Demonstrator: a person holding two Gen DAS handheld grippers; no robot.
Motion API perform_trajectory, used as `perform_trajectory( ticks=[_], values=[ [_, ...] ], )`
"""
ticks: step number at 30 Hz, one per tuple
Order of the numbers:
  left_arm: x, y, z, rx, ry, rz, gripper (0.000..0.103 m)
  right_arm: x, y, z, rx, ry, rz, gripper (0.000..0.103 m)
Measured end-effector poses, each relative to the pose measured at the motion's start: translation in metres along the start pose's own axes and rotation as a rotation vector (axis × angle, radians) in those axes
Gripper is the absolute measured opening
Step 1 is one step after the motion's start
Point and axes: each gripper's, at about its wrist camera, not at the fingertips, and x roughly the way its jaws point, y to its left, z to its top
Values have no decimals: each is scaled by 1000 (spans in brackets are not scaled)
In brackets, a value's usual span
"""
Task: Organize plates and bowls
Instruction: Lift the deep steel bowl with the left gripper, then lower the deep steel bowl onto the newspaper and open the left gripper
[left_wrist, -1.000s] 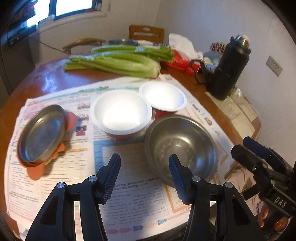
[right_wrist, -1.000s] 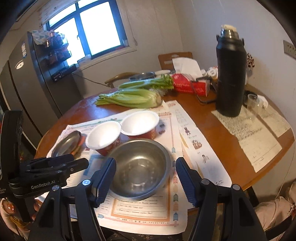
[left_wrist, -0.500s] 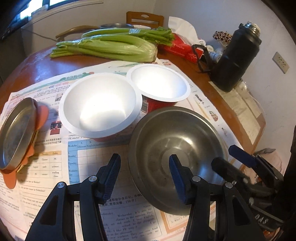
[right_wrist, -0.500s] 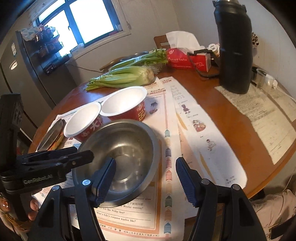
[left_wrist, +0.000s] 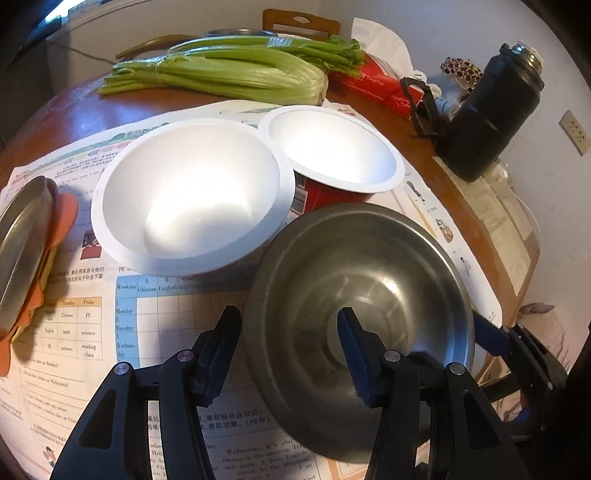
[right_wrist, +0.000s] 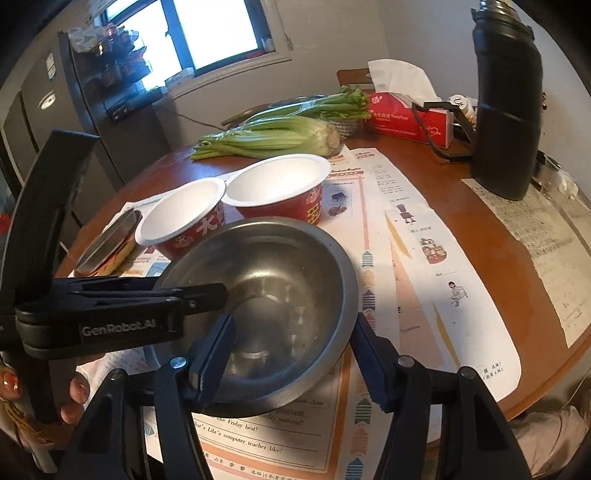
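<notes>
A steel bowl (left_wrist: 362, 295) sits at the near edge of the round wooden table (right_wrist: 461, 229), on printed paper sheets (left_wrist: 74, 332) spread across it. The left claw (left_wrist: 288, 354) is open, straddling the bowl's near-left rim: one finger lies outside over the paper, the other inside the bowl. The right claw (right_wrist: 291, 362) is open too, straddling the bowl's near-right rim with its left finger inside and its right finger just outside the rim; whether either claw touches the metal cannot be told. Just beyond the steel bowl stand two red paper bowls with white insides, the left one (left_wrist: 192, 192) and the right one (left_wrist: 332, 147), their rims touching. Far left on the paper, a metal plate (left_wrist: 18, 251) rests tilted on an orange mat (left_wrist: 62, 221). Farther back lie celery stalks (left_wrist: 229, 74), with a red tissue box (right_wrist: 406, 114) to their right and a black thermos (right_wrist: 506, 99) standing upright at the far right.
</notes>
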Motion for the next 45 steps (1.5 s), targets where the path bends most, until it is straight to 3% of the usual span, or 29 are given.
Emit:
perform_trajectory(
  ticks=[4, 15, 32, 45],
  values=[
    [2, -1, 1, -9, 6, -41, 55, 2, 6, -2, -25, 10, 26, 63],
    [-21, -2, -9, 15, -30, -23, 55, -9, 23, -2, -73, 5, 50, 64],
    [-88, 42, -53, -38, -106, 13, 55, -41, 89, -9, -203, -20, 118, 64],
    [-77, 70, -69, -93, -74, 51, 55, -21, 112, -23, -239, 48, 171, 64]
  ],
)
